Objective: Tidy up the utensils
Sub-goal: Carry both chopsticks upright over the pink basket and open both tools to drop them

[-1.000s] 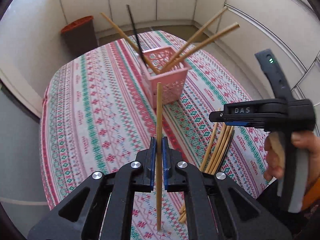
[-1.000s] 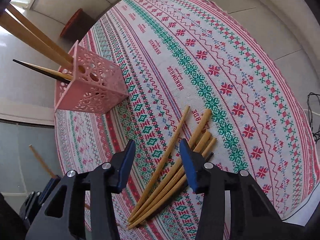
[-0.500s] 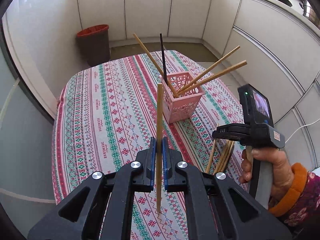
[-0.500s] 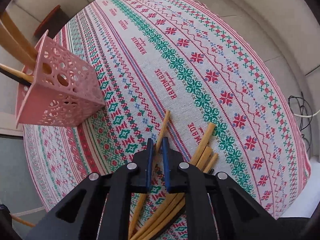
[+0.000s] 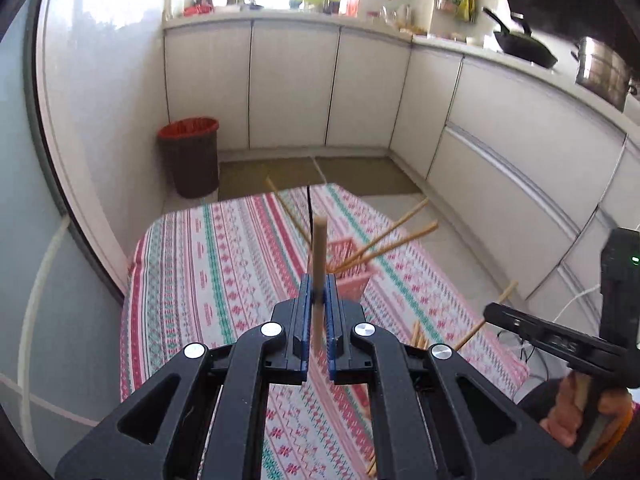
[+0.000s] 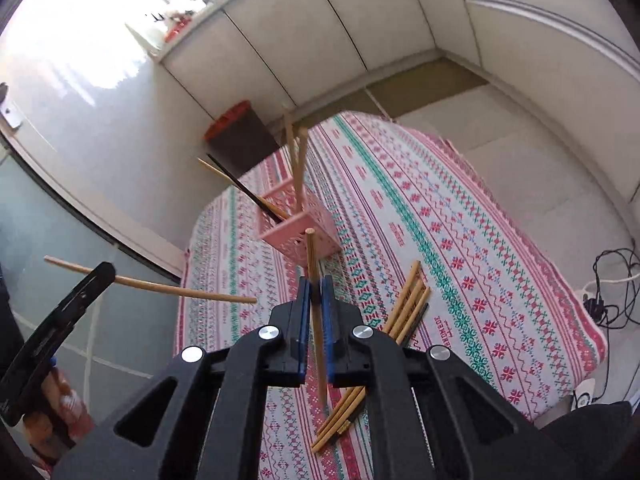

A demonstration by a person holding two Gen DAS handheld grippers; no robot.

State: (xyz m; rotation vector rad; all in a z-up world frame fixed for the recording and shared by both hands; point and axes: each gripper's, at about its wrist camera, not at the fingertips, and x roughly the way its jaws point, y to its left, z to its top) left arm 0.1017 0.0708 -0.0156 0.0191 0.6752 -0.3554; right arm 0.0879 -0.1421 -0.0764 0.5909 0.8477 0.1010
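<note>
My left gripper (image 5: 318, 296) is shut on a wooden chopstick (image 5: 319, 248) and holds it upright, high above the table. My right gripper (image 6: 316, 294) is shut on another wooden chopstick (image 6: 313, 264), lifted off the table. A pink perforated basket (image 6: 298, 232) stands on the patterned tablecloth (image 6: 460, 240) and holds several chopsticks that lean outward. It also shows in the left wrist view (image 5: 352, 268), partly hidden behind my left gripper. A bundle of loose chopsticks (image 6: 404, 308) lies on the cloth to the right of the right gripper.
A dark bin with a red liner (image 5: 190, 156) stands on the floor beyond the table. White cabinets (image 5: 288, 84) run along the walls. Cables (image 6: 608, 288) lie on the floor past the table's right edge. The other gripper shows at the right in the left wrist view (image 5: 560, 344).
My right gripper closed on a chopstick from the bundle and lifted it. Both grippers rose well above the table and now tilt up toward the cabinets.
</note>
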